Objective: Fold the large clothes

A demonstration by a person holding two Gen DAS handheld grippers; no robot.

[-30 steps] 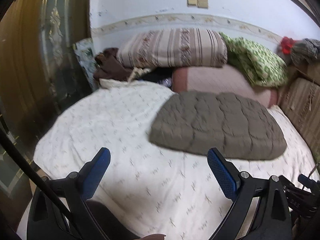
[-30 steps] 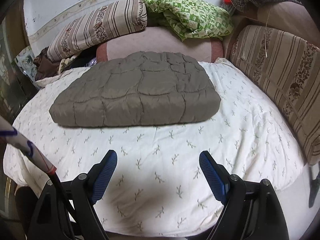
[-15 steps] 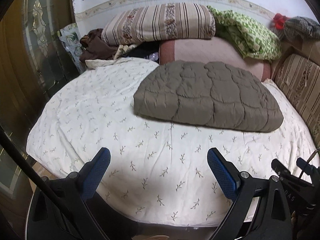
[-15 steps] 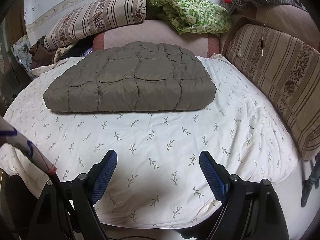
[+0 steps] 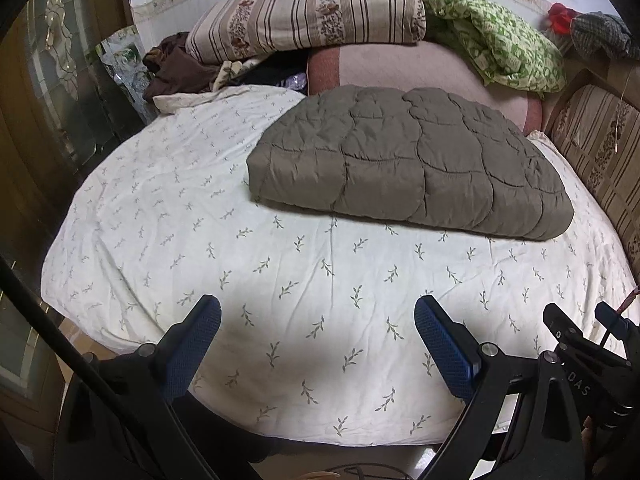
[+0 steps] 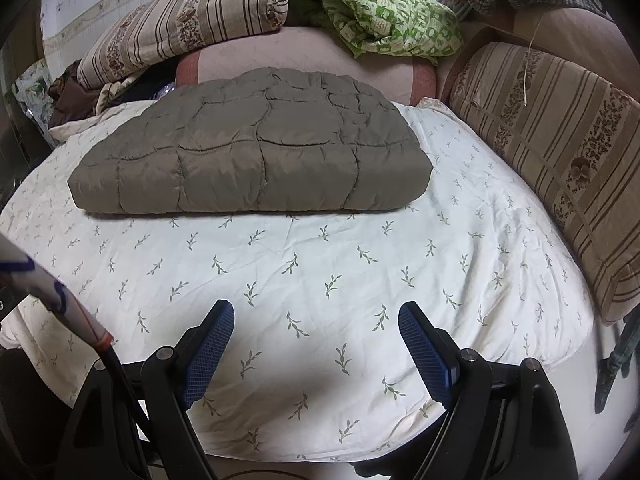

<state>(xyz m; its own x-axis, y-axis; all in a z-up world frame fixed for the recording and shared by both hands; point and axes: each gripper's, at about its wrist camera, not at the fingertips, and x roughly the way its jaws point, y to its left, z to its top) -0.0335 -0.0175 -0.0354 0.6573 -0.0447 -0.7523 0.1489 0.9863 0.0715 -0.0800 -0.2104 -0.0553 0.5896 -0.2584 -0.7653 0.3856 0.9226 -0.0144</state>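
Observation:
A grey-brown quilted padded garment (image 5: 408,164) lies folded into a thick block on the far half of the bed; it also shows in the right wrist view (image 6: 252,160). The bed has a white sheet with a leaf print (image 5: 312,280). My left gripper (image 5: 318,320) is open and empty, above the near edge of the bed, well short of the garment. My right gripper (image 6: 316,324) is open and empty too, over the near part of the sheet (image 6: 320,272). The right gripper's body shows at the lower right of the left wrist view (image 5: 580,368).
Behind the garment lie a pink bolster (image 5: 400,68), a striped folded quilt (image 5: 308,16), a green patterned blanket (image 5: 500,48) and dark clothes (image 5: 176,68). A striped cushion (image 6: 560,152) lines the bed's right side. A wooden door (image 5: 48,92) stands at the left.
Both grippers have drawn back and tilted down a little, so more of the sheet's near edge shows. The garment has not moved. Both jaws stay open.

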